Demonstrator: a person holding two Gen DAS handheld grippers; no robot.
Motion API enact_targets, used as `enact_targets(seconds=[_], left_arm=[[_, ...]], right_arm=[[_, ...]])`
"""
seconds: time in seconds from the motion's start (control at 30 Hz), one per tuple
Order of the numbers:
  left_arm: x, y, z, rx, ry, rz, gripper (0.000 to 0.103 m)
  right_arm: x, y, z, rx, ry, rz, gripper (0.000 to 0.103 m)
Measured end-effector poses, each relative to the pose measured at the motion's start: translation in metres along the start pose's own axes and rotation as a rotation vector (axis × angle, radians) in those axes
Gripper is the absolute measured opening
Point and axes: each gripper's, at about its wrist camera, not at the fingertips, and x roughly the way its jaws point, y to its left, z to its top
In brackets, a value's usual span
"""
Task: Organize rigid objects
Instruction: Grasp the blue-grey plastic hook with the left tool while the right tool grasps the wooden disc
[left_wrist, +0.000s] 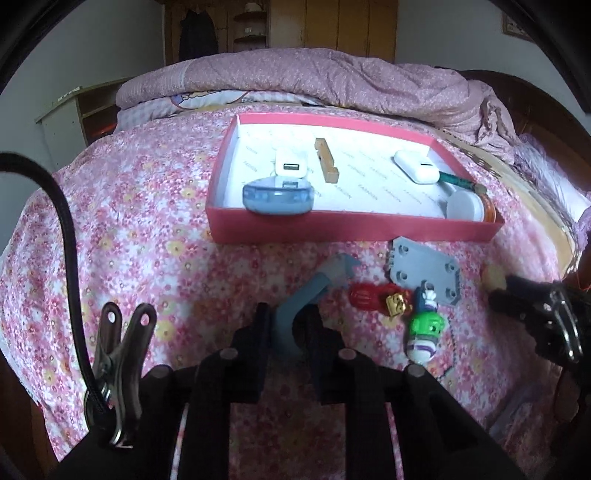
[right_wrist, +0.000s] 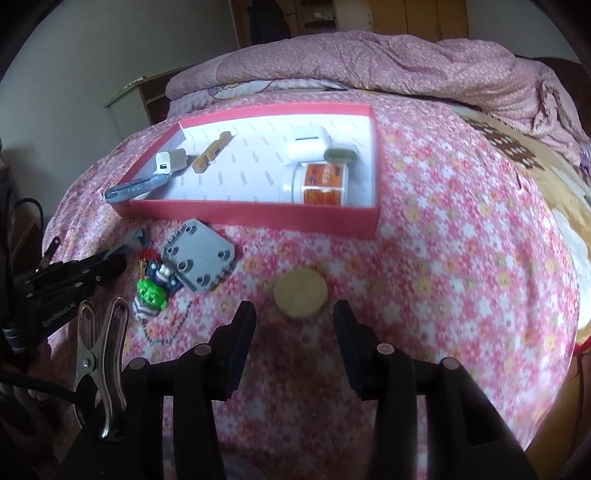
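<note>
The left hand-held gripper (left_wrist: 290, 325) is clamped on the lower end of a grey hook (left_wrist: 314, 295), whose forked tip lies on the bed (left_wrist: 147, 229) pointing toward the red box (left_wrist: 351, 227). To do this lift well, I would raise the hook straight up first, since its grip looks low and the long free end may swing or twist; then carry it over the near wall and set it down in the bare middle of the box. The right hand-held gripper (right_wrist: 295, 325) has its jaws apart and empty, with a tan disc (right_wrist: 301, 293) just ahead of the fingertips; it needs to come forward so the pads straddle the disc. Close beside the hook lie a red piece (left_wrist: 369, 295), a small gold charm (left_wrist: 395, 304), a green figure (left_wrist: 424, 328) with a chain, and a grey plate (left_wrist: 424, 275), so a sideways drag could scatter them. Inside the box a blue case (left_wrist: 277, 199) leans on the near wall beside a white charger (left_wrist: 290, 168) and a wooden block (left_wrist: 327, 160), with a white case (left_wrist: 415, 166), a pen (left_wrist: 458, 181) and a jar (left_wrist: 469, 208) toward the other end
</note>
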Motion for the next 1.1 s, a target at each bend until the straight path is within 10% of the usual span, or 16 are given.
enact_targets(seconds=[1.1], left_arm=[[-0.035, -0.015, 0.024, 0.004, -0.075, -0.096, 0.018]], right_arm=[[-0.007, -0.004, -0.003, 0.013, -0.055, 0.009, 0.032]])
